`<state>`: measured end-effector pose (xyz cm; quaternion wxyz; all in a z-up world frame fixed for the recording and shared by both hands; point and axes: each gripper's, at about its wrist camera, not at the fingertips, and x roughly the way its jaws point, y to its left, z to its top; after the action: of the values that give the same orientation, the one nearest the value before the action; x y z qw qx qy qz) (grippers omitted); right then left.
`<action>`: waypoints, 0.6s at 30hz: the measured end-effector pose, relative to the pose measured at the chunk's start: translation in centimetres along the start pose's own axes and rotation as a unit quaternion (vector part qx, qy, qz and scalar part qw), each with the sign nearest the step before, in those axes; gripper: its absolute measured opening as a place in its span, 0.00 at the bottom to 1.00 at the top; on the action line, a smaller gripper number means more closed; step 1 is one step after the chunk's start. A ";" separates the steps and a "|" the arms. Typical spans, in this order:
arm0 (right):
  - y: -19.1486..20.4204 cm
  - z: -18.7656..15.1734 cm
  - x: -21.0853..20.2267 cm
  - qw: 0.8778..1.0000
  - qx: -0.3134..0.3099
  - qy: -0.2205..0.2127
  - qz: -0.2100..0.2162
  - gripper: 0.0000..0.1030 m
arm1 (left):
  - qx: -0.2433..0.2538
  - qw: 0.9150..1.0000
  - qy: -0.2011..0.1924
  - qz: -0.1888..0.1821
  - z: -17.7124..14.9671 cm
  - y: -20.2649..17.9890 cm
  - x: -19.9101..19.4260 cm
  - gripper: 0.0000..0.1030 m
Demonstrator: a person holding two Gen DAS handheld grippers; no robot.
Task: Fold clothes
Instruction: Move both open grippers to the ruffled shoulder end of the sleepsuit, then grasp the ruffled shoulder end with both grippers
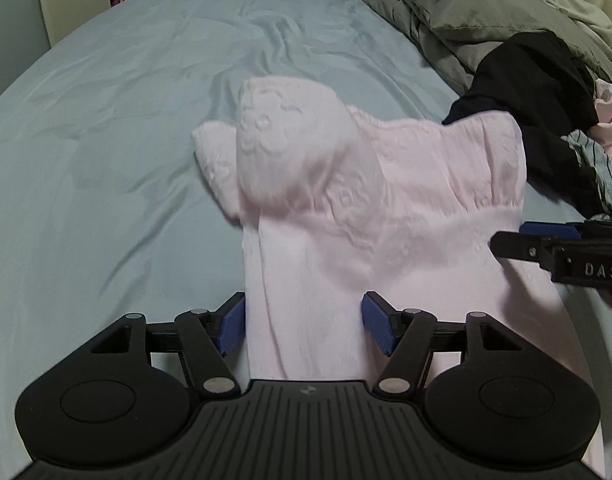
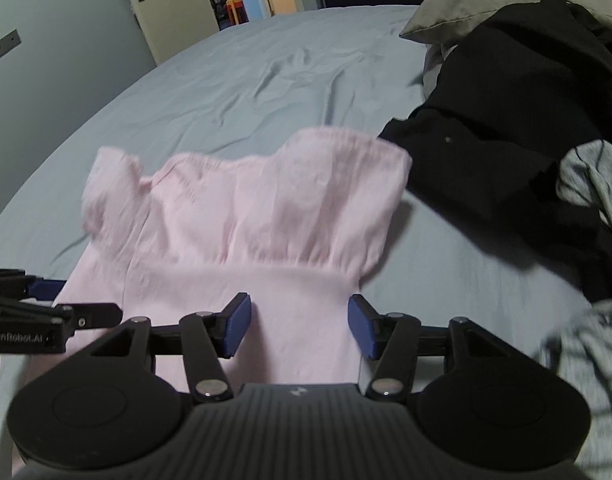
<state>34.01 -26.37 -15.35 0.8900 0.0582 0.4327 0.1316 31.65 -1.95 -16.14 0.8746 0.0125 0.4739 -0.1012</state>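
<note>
- Blue pads (image 1: 232,326) of the left gripper (image 1: 304,322) were seen nearest its camera, parted, with pink fabric running up between them.
- No pad was seen pressing on that fabric; a gap showed at each side, so nothing was gripped.
- Jaws of the right gripper (image 2: 300,326) were likewise held apart, and the dress (image 2: 246,216) passed between the pads without being pinched.
- That dress (image 1: 345,200) was spread on the sheet (image 1: 126,120) ahead of both grippers, its gathered bodice at the far end and its skirt drawn back under the fingers.
- Embroidered cups were made out at the bodice in the left view, one of them bulged up and blurred.
- Beyond the right gripper's right finger, a black garment (image 2: 505,120) was heaped on the bed, touching or nearly touching the bodice's corner; which, could not be told.
- Grey striped cloth (image 2: 589,184) was piled to the right of that, close to the right gripper.
- Farther off, a grey duvet (image 1: 445,12) was bunched at the far right.
- To the right of the left gripper, the other gripper's finger (image 1: 517,246) was seen over the skirt's edge.
- Far beyond the right gripper, at upper left, a door (image 2: 142,8) stood ajar.
</note>
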 end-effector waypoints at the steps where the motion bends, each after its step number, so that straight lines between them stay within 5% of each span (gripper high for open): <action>1: -0.1 0.4 0.3 1.000 -0.001 -0.001 0.000 0.57 | -0.001 1.000 -0.003 0.000 0.4 0.3 0.2 0.59; 8: -1.3 1.8 2.5 1.000 0.007 -0.016 0.006 0.65 | -0.043 0.999 -0.010 -0.015 2.3 2.0 1.5 0.59; 15: -1.7 3.0 3.6 1.000 0.007 -0.026 0.015 0.69 | -0.010 1.000 -0.019 -0.012 3.0 1.4 2.6 0.69; 18: -1.9 3.4 4.0 0.999 0.015 -0.029 0.016 0.70 | -0.044 0.999 -0.021 -0.021 3.9 2.0 2.8 0.70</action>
<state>39.38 -27.00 -16.68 0.8989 0.0820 0.4076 0.1381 36.71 -0.95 -16.53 0.8816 -0.0386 0.4599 -0.0988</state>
